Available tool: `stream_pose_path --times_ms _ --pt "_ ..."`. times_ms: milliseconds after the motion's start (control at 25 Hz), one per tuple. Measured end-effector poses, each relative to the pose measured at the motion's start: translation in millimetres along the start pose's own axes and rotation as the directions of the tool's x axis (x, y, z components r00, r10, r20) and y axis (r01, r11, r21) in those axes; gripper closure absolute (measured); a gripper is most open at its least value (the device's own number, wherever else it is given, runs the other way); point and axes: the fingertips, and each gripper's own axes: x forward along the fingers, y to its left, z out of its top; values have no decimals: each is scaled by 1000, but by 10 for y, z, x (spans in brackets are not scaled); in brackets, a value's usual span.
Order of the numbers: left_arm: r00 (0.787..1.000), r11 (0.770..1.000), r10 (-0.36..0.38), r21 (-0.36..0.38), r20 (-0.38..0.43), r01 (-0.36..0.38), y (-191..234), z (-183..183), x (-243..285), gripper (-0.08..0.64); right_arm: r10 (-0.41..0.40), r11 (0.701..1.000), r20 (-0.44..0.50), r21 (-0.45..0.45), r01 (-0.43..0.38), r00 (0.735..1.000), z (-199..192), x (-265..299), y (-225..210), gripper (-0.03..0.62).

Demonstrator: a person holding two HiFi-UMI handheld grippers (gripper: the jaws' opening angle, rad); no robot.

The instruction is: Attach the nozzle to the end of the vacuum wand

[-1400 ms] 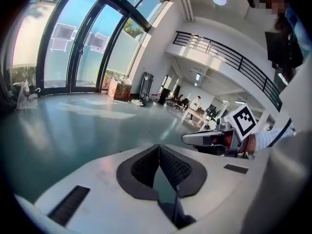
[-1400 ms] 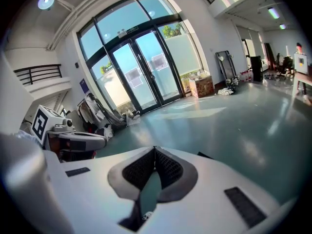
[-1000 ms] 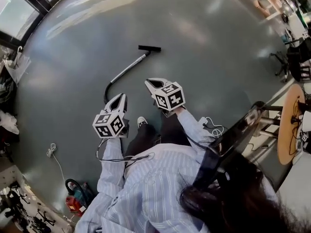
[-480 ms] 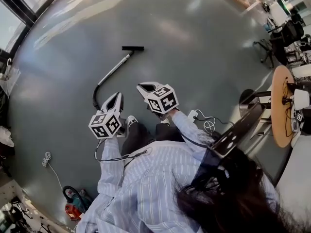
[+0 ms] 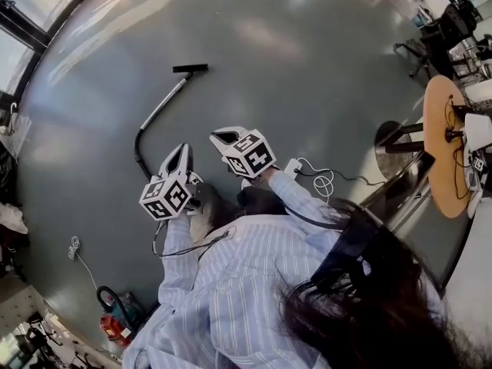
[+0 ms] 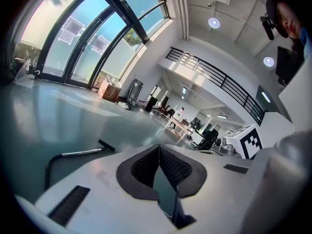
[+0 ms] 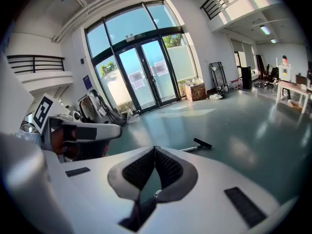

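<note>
A silver vacuum wand (image 5: 164,103) lies on the grey floor ahead of me, with a flat black nozzle (image 5: 190,68) at its far end and a black hose (image 5: 139,152) curving off its near end. The wand also shows in the left gripper view as a wand (image 6: 80,152) with a nozzle (image 6: 106,146), and in the right gripper view as a nozzle (image 7: 203,144). My left gripper (image 5: 183,151) and right gripper (image 5: 218,137) are held in front of my body, both shut and empty, well short of the wand.
A white power strip with a coiled cable (image 5: 319,180) lies on the floor to the right. A round wooden table (image 5: 438,146) and office chairs (image 5: 430,37) stand at the right. A red vacuum body (image 5: 118,317) and a cord (image 5: 74,246) sit at the lower left. Glass doors (image 7: 141,74) lie ahead.
Both grippers have travelled forward over the floor together with the person, staying shut. The wand and nozzle now sit further to the left in the head view.
</note>
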Motion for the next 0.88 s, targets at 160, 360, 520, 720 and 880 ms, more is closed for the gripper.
stream_pose_path --times_ms 160,360,520,720,880 --pt "1000 1000 8 -13 -14 -8 -354 -352 13 554 24 1000 0 1 -24 1000 -249 -317 -117 584" --pt "999 999 45 -22 23 -45 -487 -485 -133 554 65 997 -4 -40 -65 998 -394 -484 -44 584" --pt "996 997 71 -12 47 -70 -533 -535 -246 554 98 992 -14 -78 -99 995 -444 -529 72 584" --pt "993 995 95 6 67 -95 -548 -517 -345 554 124 986 -14 -109 -125 992 -427 -527 178 584" --pt "993 995 102 5 65 -102 -523 -555 -387 554 134 984 -15 -114 -135 991 -429 -497 215 584"
